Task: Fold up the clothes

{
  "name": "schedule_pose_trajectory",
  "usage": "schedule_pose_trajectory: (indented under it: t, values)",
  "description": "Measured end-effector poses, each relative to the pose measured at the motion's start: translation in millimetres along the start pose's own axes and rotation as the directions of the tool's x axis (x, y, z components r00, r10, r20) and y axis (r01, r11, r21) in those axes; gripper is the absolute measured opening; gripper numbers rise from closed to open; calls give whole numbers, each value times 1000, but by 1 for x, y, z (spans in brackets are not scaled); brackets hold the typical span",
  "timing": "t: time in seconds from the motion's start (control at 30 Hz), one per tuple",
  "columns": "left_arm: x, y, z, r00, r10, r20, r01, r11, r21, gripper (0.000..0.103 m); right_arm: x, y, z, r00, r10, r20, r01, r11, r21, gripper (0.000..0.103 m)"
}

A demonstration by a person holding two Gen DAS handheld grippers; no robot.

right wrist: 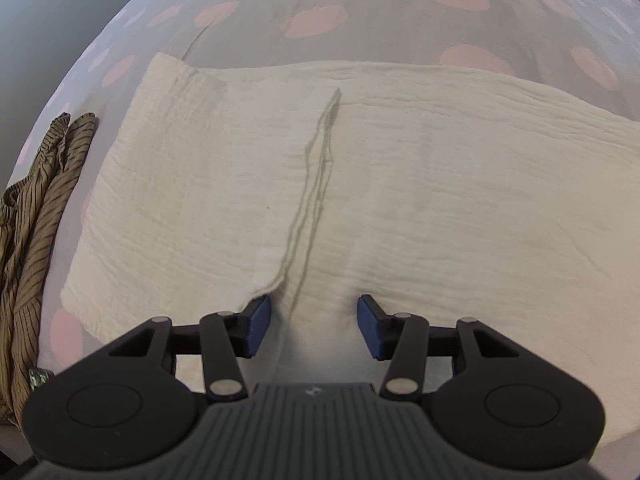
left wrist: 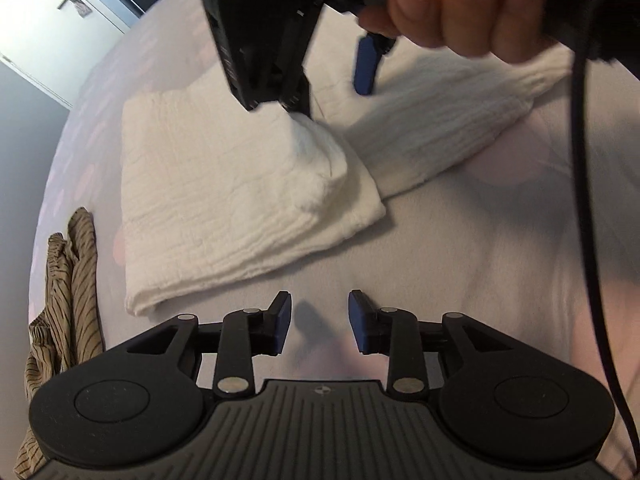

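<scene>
At the far left, a striped brown garment [right wrist: 36, 216] lies bunched on the spotted bedsheet [right wrist: 312, 20], apart from the work. Next to it, the white cloth [right wrist: 440, 184] lies partly folded, its long axis running left to right across the bed. The left gripper [left wrist: 320, 322] hovers over bare sheet just short of the cloth's near edge, jaws spread, holding nothing. The right gripper [right wrist: 314, 326] sits directly over the cloth, jaws spread either side of the loose layered edge [right wrist: 316, 184]. Judgement: the right gripper is nearer and better placed to pinch that edge.
</scene>
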State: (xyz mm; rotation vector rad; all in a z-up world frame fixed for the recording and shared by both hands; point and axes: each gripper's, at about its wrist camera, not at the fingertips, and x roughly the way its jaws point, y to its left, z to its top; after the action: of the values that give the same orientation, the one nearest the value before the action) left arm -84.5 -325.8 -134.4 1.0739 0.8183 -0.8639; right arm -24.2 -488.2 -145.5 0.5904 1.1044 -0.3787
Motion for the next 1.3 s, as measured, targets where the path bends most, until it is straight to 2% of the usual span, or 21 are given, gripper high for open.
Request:
schedule_pose_trajectory:
  t: [0.13,0.2,0.27,0.33,0.5,0.6,0.73,0.83,0.87,0.9,1.13,1.3]
  values:
    - [3,9,-4,995,-59,-74,58,998,-17,29,-3,-2,11,999,11,-33,-10,1000,27,52]
    - [5,13,-7,991,-72,-111,69,997,-24,34,-5,-4,15,999,-4,-33,5,999,41,51]
    - [8,16,-9,986,-76,-149,72,997,-32,44,-10,-9,18,1000,5,-18,-4,998,70,51]
    - [10,18,-10,979,-84,-186,77,996,-44,45,-13,-15,21,999,39,2,-39,993,111,51]
    - [12,10,-13,980,-52,-191,49,999,-20,48,-7,-15,23,994,101,31,-105,981,166,53]
    - [11,3,-15,982,-27,-186,28,1000,4,48,3,-11,21,994,111,18,-112,979,169,53]
    - [10,-4,-19,985,-1,-175,7,1000,29,48,10,-1,18,994,100,46,-105,986,129,52]
    - [8,-6,-21,985,4,-171,2,999,34,48,10,5,19,994,89,69,-95,990,102,30]
    - [8,-6,-22,985,5,-170,1,999,34,48,9,6,19,993,89,72,-96,990,99,15]
    - [7,-7,-22,986,5,-170,0,999,34,48,8,6,19,992,95,77,-103,990,97,12]
    - [3,-18,-18,987,22,-161,-16,999,43,48,-29,4,22,982,96,161,-108,992,71,9]
    - [1,-14,-13,988,43,-150,-35,998,55,48,-64,-6,25,975,44,216,-64,994,85,9]
